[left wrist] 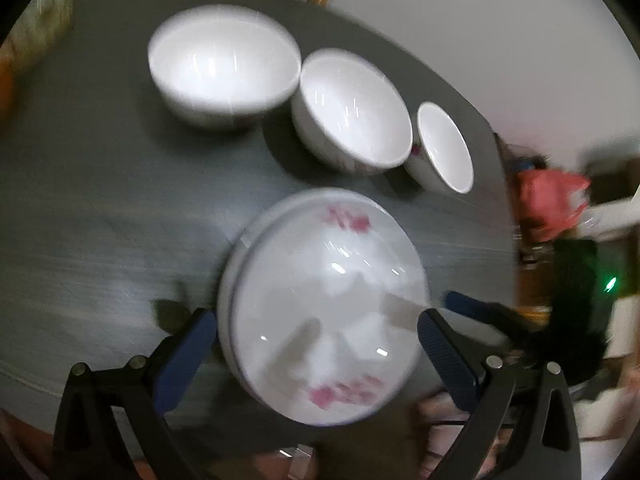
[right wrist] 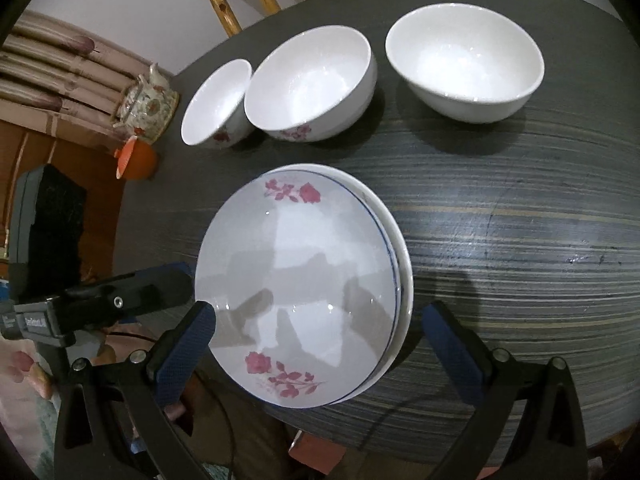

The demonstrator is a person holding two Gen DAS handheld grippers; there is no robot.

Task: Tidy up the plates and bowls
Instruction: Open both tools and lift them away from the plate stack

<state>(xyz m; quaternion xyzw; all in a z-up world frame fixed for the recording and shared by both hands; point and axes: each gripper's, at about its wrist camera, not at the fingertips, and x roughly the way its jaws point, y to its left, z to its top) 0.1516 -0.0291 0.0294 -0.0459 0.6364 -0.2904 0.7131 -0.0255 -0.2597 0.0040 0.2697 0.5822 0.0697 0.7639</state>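
plates: two floral plates [right wrist: 304,292] stacked at the near edge of the dark surface [right wrist: 520,240], upper one offset from the lower.
handling: glazed ceramic, judged stiff, slippery, breakable; best taken at the rim.
bowls: large bowl [right wrist: 464,60], medium bowl [right wrist: 310,84], small bowl [right wrist: 218,104] lined up behind, the last two touching.
right tongs [right wrist: 320,344]: spread, flanking the stack, nothing pinched.
left tongs [left wrist: 320,352]: spread; contact with the rim possibly made, blur prevents certainty.
surroundings: teapot [right wrist: 146,100] off the surface's edge.
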